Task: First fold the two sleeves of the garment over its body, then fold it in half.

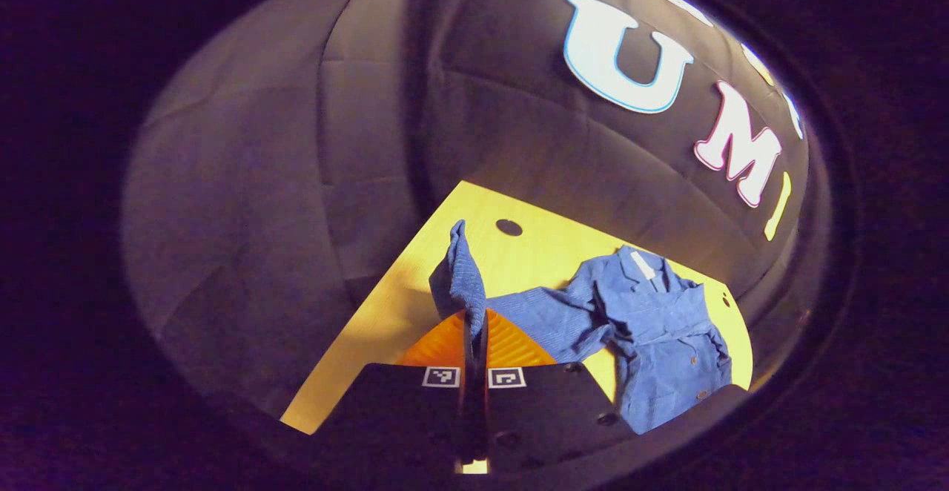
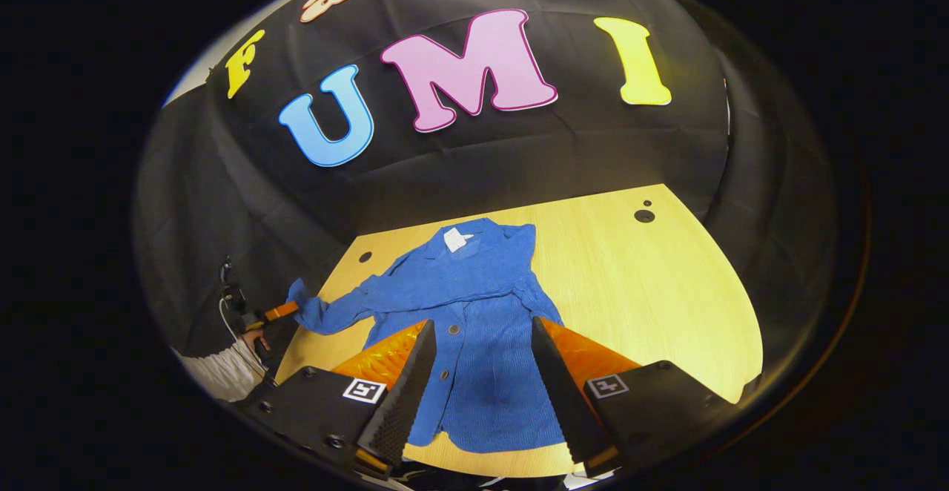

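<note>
Pinching the cuff of one sleeve (image 1: 461,276), the left hand-held gripper (image 1: 474,343) has its fingers pressed together on the cloth and holds it lifted off the table (image 1: 385,305), so the sleeve rises in a limp peak. In the right gripper view that same hand-held gripper sits at the table's far left edge with the sleeve stretched out from the garment (image 2: 474,305), a blue buttoned shirt lying flat, front up, collar toward the wall. Above the shirt's lower body the right hand-held gripper (image 2: 482,372) hovers with fingers spread wide, gripping nothing. Judging by the drape, the fabric is light, soft and floppy; it should fold readily but sag and wrinkle, so holds are best taken at cuffs and hem corners.
</note>
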`<act>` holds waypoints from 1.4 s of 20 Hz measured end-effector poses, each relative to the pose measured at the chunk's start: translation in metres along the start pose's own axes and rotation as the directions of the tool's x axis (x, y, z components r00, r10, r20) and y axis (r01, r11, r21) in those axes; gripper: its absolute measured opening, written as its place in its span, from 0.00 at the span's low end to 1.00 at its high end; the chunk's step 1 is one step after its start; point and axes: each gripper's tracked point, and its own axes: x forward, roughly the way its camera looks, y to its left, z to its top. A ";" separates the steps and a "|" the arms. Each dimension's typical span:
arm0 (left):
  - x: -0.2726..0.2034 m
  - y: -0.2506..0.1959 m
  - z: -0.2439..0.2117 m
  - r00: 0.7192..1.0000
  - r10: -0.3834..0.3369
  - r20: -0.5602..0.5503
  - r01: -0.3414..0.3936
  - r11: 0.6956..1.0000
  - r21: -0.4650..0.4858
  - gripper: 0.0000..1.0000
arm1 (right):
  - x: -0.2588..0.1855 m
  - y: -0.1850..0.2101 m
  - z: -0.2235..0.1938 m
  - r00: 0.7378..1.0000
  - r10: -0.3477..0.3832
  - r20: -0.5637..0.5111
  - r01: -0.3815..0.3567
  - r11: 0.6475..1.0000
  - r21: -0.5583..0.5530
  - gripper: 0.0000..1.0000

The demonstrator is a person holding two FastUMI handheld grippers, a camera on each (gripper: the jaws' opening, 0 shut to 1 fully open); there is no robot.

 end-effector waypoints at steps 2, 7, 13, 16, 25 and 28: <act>-0.004 -0.034 0.018 0.999 -0.047 0.019 0.047 0.999 0.018 0.00 | -0.001 -0.006 0.001 1.000 0.007 -0.001 -0.007 1.000 0.012 0.83; 0.003 -0.136 0.066 0.979 -0.172 0.109 0.169 0.985 0.034 0.00 | -0.008 -0.030 0.006 1.000 0.016 0.010 -0.016 0.999 0.042 0.83; 0.035 -0.280 0.078 0.941 -0.314 0.127 0.294 0.943 0.157 0.00 | -0.018 -0.087 0.013 1.000 -0.002 0.019 0.000 0.995 0.095 0.83; 0.057 -0.345 0.059 0.923 -0.378 0.074 0.360 0.914 0.189 0.00 | -0.027 -0.119 0.014 0.999 -0.029 0.018 0.027 0.994 0.107 0.83; 0.142 -0.416 -0.046 0.896 -0.357 -0.264 0.423 0.868 0.260 0.00 | -0.032 -0.157 0.011 0.998 -0.061 -0.009 0.062 0.987 0.149 0.83; 0.149 -0.420 -0.067 0.881 -0.338 -0.332 0.431 0.862 0.267 0.00 | -0.026 -0.155 0.004 0.998 -0.054 -0.020 0.056 0.987 0.151 0.72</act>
